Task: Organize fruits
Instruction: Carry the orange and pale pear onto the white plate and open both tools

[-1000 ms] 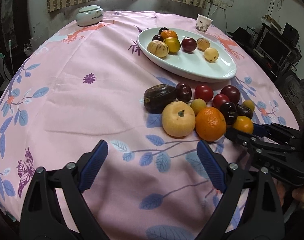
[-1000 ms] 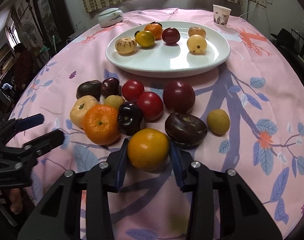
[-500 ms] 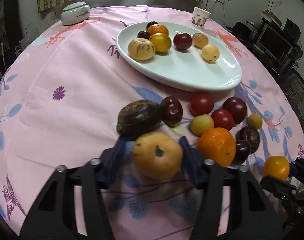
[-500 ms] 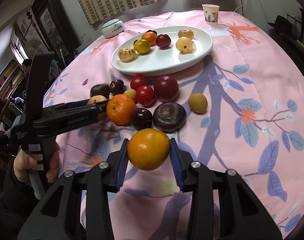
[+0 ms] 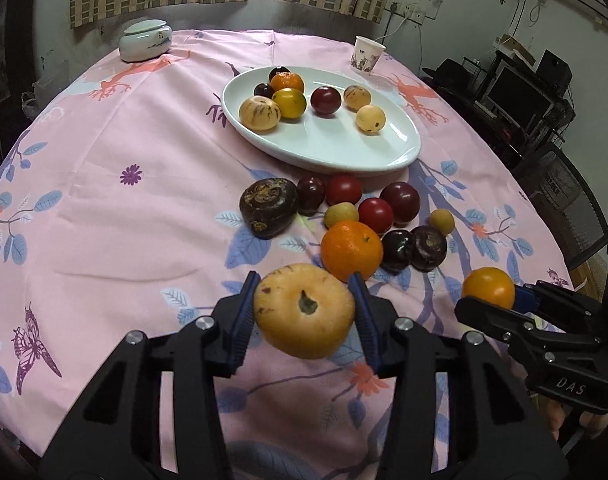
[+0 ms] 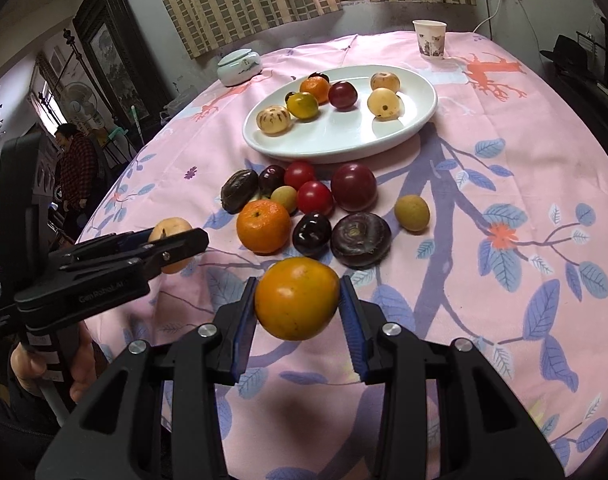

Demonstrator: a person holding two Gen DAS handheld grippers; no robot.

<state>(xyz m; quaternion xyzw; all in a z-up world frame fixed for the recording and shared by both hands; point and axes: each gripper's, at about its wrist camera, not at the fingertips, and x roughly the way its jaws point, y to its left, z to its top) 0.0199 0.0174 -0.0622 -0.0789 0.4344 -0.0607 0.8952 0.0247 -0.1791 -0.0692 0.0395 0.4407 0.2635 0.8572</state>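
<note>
right gripper (image 6: 297,300): jaws clamped on orange-yellow fruit (image 6: 297,298), held above the tablecloth (image 6: 484,168)
left gripper (image 6: 171,246): at left edge, gripping pale yellow fruit (image 6: 168,229), hand (image 6: 51,368) on handle
loose pile: orange (image 6: 263,227), tomatoes, dark plums, between grippers and plate
white plate (image 6: 344,140): seven fruits on far half
paper cup (image 6: 429,38): far edge, upright

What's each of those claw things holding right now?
Left gripper: closed on the pale yellow fruit.
Right gripper: closed on the orange-yellow fruit.
</note>
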